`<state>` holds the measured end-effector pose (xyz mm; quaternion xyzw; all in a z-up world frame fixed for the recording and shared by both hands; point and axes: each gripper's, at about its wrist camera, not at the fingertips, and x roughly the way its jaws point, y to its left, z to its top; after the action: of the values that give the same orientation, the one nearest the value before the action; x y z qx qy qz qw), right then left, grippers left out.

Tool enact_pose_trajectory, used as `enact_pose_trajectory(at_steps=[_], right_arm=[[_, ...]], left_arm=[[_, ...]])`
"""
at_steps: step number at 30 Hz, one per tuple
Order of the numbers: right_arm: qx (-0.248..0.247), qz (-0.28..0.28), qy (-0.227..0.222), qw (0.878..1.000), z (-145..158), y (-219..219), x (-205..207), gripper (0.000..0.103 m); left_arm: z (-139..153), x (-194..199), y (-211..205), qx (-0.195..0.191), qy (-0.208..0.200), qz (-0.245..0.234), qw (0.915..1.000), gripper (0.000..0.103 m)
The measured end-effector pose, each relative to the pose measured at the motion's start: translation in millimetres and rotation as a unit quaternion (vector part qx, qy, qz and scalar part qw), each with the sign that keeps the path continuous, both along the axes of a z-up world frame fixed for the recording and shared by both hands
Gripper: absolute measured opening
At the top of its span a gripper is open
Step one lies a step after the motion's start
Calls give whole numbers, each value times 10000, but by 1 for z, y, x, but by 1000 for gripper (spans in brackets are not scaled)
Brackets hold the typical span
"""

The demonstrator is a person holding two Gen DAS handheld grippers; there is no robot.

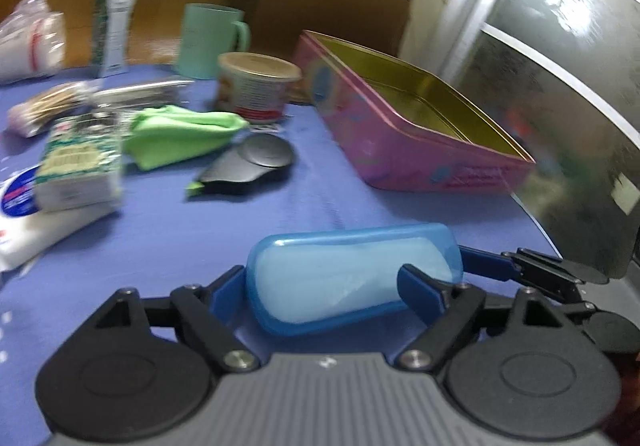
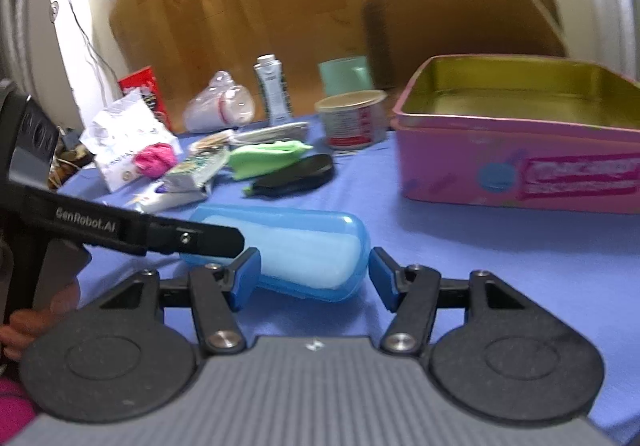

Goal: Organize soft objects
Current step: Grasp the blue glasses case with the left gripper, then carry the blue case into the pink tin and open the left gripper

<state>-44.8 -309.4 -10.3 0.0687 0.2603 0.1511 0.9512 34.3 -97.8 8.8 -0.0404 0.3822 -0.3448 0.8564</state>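
Each gripper is the same build. The left gripper (image 1: 320, 282) has a grey ribbed body with a small white mark at its front edge, flanked by two round black discs. Black linkage bars with silver screws run forward to blue fingers (image 1: 420, 288). The right gripper (image 2: 314, 274) matches it, with blue fingers (image 2: 245, 273) too. In the right view, the left one's black side bar carries white "GenRobot.AI" lettering. A bit of pink clothing (image 2: 14, 408) shows at lower left.

One blue case (image 1: 352, 278), one pink tin (image 1: 408, 141), one mug (image 1: 208, 39), one green cloth (image 1: 180, 133).
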Motion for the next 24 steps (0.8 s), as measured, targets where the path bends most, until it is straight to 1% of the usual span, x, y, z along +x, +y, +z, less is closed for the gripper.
enact_pose_trajectory(at_steps=[1, 3, 4, 5, 6, 8, 9, 11, 12, 13, 14, 17, 20, 22, 24], right_arm=[[-46, -31, -14, 10000, -1, -3, -3, 63], [-133, -25, -32, 9999, -2, -7, -8, 63], [-202, 7, -43, 9998, -3, -7, -9, 71], [-296, 40, -44, 9995, -3, -6, -10, 82], [-437, 55, -95, 9990, -5, -6, -11, 84], [-777, 123, -179, 9967, -8, 0, -10, 84], [-941, 199, -174, 9952, -10, 3, -8, 83], [-1125, 380, -181, 9928, -16, 11, -4, 79], [-1246, 285, -242, 9915, -18, 14, -5, 78], [-1347, 197, -307, 9902, -18, 16, -4, 72], [-1380, 112, -367, 9897, -17, 16, -4, 72], [-1116, -1, -561, 9922, -3, 5, -7, 72], [-1191, -229, -996, 9876, 18, -2, -12, 72], [-1226, -489, -1286, 9829, 30, -14, -9, 71], [-1254, -787, -1481, 9778, 42, -28, -2, 72]], left_arm=[[-1, -1, -4, 23, -18, -61, 10000, 91], [-1, -2, -8, 88, -47, -164, 9998, 92], [0, -1, -9, 114, -49, -176, 9998, 94], [-1, -1, -7, 134, -34, -151, 9998, 95], [-1, 0, -5, 118, -14, -129, 9998, 95], [-1, 0, -2, 65, 31, -120, 9999, 94], [-1, 0, -2, 40, 28, -155, 9999, 88], [2, 0, -7, 108, -22, -158, 9998, 87], [3, 0, -9, 177, -52, -150, 9997, 86], [6, 0, -11, 207, -95, -135, 9996, 84], [11, 1, -13, 216, -148, -132, 9996, 84], [34, 7, -21, 10, -352, -217, 9991, 84], [57, 15, -44, -73, -680, -384, 9969, 84], [67, 18, -65, -134, -782, -568, 9952, 84], [76, 22, -89, -125, -1176, -601, 9912, 83]])
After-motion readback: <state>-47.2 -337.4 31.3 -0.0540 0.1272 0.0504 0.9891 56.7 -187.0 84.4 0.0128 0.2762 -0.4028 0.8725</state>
